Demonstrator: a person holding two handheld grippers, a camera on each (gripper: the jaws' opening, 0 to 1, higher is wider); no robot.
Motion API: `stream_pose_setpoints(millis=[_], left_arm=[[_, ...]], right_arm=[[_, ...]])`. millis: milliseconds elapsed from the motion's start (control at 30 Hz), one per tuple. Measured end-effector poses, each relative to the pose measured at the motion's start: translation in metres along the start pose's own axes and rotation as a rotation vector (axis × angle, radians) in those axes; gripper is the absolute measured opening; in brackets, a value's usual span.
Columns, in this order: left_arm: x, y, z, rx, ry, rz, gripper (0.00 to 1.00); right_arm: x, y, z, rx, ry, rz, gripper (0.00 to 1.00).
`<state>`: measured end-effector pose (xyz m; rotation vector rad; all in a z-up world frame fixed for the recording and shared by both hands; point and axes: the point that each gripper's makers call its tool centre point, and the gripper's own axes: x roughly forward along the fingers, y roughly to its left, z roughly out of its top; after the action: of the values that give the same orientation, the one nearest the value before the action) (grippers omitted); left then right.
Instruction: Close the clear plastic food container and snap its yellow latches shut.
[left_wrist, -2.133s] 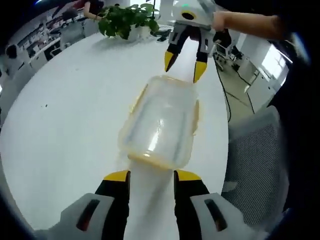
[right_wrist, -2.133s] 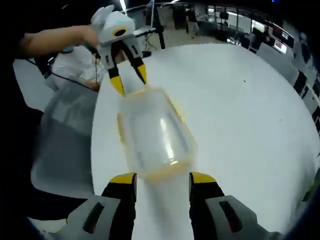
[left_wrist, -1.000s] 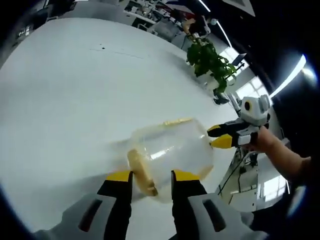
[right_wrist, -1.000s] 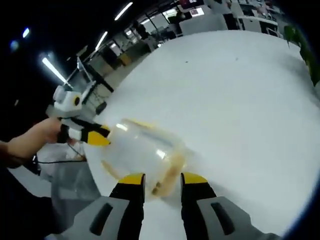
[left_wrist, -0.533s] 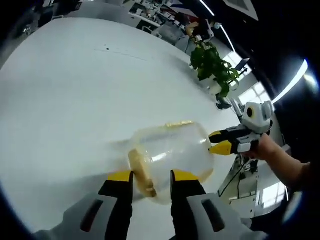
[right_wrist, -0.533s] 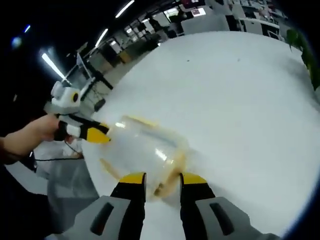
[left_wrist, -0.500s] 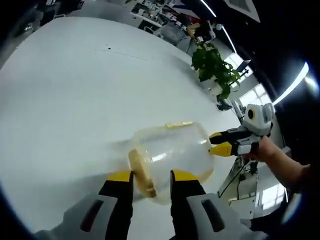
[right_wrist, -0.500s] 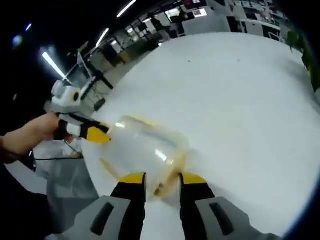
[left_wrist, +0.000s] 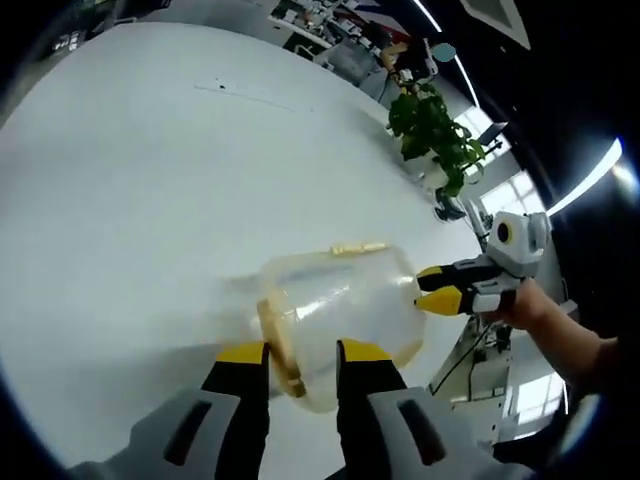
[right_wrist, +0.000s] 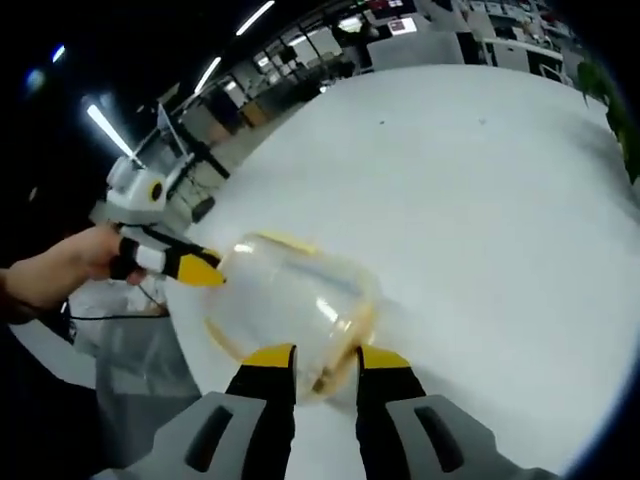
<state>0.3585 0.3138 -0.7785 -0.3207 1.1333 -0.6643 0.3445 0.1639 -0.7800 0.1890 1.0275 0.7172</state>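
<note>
Clear container (left_wrist: 340, 300) between both tongs (left_wrist: 303, 352)

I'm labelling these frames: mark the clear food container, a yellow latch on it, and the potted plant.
clear food container (left_wrist: 345, 300): left gripper view, on its clear wall.
yellow latch (left_wrist: 278, 345): left gripper view, on the strip between the left gripper's jaws.
potted plant (left_wrist: 432, 128): left gripper view, on its leaves.

Each camera looks forward along its own black-and-yellow jaws, close on the clear plastic food container with yellow latches (left_wrist: 340, 305) (right_wrist: 290, 300) at lower centre. The two views face each other across it, sharing the round white table (left_wrist: 130, 170) (right_wrist: 480, 200); each sees the opposite gripper beyond.
</note>
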Motion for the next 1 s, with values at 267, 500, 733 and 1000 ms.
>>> stream_pose_setpoints(millis=[267, 500, 733, 1000], left_arm=[[0.001, -0.003, 0.002, 0.012, -0.005, 0.009, 0.23], [-0.002, -0.001, 0.0, 0.018, -0.005, 0.008, 0.24], [-0.003, -0.002, 0.0, 0.023, 0.006, -0.003, 0.24], [-0.002, -0.001, -0.001, 0.033, 0.02, -0.015, 0.25]], right_arm=[[0.001, 0.0, 0.007, -0.007, 0.036, -0.009, 0.21], [-0.003, 0.005, 0.004, -0.002, 0.029, -0.007, 0.21], [-0.002, 0.009, 0.004, 0.01, 0.03, -0.023, 0.21], [-0.003, 0.009, 0.003, 0.023, 0.024, -0.028, 0.21]])
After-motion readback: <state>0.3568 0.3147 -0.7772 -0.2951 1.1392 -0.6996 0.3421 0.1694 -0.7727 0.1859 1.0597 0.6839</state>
